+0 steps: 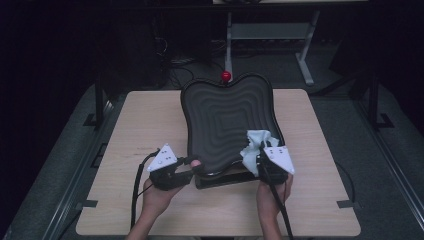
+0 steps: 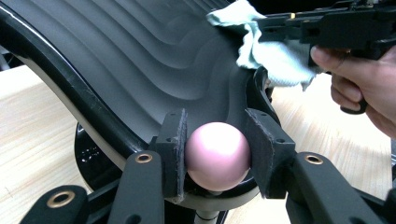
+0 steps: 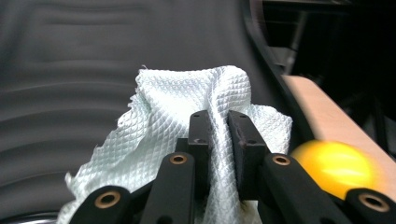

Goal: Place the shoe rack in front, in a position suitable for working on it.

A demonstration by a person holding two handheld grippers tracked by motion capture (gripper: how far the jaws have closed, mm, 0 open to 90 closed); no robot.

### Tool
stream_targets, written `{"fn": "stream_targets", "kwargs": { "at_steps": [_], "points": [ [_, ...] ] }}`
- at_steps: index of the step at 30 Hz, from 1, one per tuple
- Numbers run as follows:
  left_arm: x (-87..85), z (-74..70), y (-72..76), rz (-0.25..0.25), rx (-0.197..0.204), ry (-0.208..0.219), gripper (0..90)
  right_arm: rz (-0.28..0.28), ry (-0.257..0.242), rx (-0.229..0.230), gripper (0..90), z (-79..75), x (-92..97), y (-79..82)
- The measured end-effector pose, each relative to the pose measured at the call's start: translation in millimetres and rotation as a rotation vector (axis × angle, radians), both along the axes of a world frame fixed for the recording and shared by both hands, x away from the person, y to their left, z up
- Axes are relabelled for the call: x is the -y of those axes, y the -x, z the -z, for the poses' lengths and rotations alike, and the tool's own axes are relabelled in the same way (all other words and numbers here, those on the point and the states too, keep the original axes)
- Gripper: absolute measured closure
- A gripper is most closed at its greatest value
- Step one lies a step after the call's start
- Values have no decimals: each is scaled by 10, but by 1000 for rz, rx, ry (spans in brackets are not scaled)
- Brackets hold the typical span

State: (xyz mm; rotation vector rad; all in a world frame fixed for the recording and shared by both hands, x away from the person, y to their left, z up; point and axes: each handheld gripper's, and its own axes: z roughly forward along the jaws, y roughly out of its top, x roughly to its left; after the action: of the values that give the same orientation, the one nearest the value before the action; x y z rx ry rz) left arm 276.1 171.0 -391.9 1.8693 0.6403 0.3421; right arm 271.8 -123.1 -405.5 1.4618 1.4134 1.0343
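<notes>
Wooden table (image 1: 150, 115), pale top. A black ridged seat (image 1: 225, 120) sits tilted at its centre, its far edge reaching the table's back edge; a red knob (image 1: 226, 76) shows just beyond that edge.

Left gripper (image 1: 186, 167) at the seat's near-left corner. In the left gripper view its jaws close on a pink ball (image 2: 217, 156), pads touching both sides. The ball sits just under the seat's front rim.

Right gripper (image 1: 258, 159) at the near-right corner, jaws narrow and pinching a white cloth (image 3: 187, 121). The cloth lies bunched against the seat surface, near its right rim. A yellow ball (image 3: 338, 168), blurred, sits just right of those jaws.

Bare table lies left and right of the seat, with a narrower strip along the near edge by the hands.
</notes>
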Motion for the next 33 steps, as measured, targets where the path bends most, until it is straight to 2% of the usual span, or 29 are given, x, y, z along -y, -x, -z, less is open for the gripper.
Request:
{"fn": "stream_targets", "kwargs": {
  "at_steps": [3, 7, 8, 9, 11, 13, 14, 17, 22, 24, 25, 27, 29, 30, 33],
  "points": [
    [-1, -3, -5, 1, -1, -3, 600, 14, -21, -4, 798, 8, 43, 16],
    [-3, -3, -7, 3, -1, -4, 600, -44, 0, 10, 797, 26, -129, 36],
    [-1, -2, -7, 4, -1, -3, 600, -47, 10, 13, 798, 26, -141, 30],
    [4, -2, -4, 2, 1, -4, 600, -47, 1, 12, 798, 24, -117, 21],
    [4, 0, -6, 3, -1, -1, 600, -1, 6, 5, 797, 13, -31, -2],
    [5, 2, -9, 4, -1, 2, 600, 11, -35, 1, 797, 5, 53, -8],
    [7, 2, -12, 4, -2, 2, 600, 11, -39, 3, 797, 8, 49, -6],
    [14, 2, -17, 4, -3, 2, 600, -46, -9, 10, 797, 20, -150, 13],
    [13, 3, -18, 4, -4, 3, 600, -279, 29, 22, 796, -16, -644, 24],
    [14, 3, -16, 5, -3, 2, 600, -296, 49, 18, 797, -52, -666, -27],
    [15, 3, -15, 4, -2, 2, 600, -277, 43, 15, 798, -71, -624, -64],
    [16, 3, -15, 3, -2, 2, 600, -211, 66, 8, 799, -108, -535, -136],
    [24, 4, -15, 3, 0, 3, 600, -200, 33, -13, 799, -156, -479, -216],
    [23, 3, -17, 3, -1, 2, 600, -206, 43, -16, 799, -175, -517, -232],
    [20, 5, -23, 7, -4, 7, 600, -303, 71, -10, 797, -195, -798, -233]
  ]
}}
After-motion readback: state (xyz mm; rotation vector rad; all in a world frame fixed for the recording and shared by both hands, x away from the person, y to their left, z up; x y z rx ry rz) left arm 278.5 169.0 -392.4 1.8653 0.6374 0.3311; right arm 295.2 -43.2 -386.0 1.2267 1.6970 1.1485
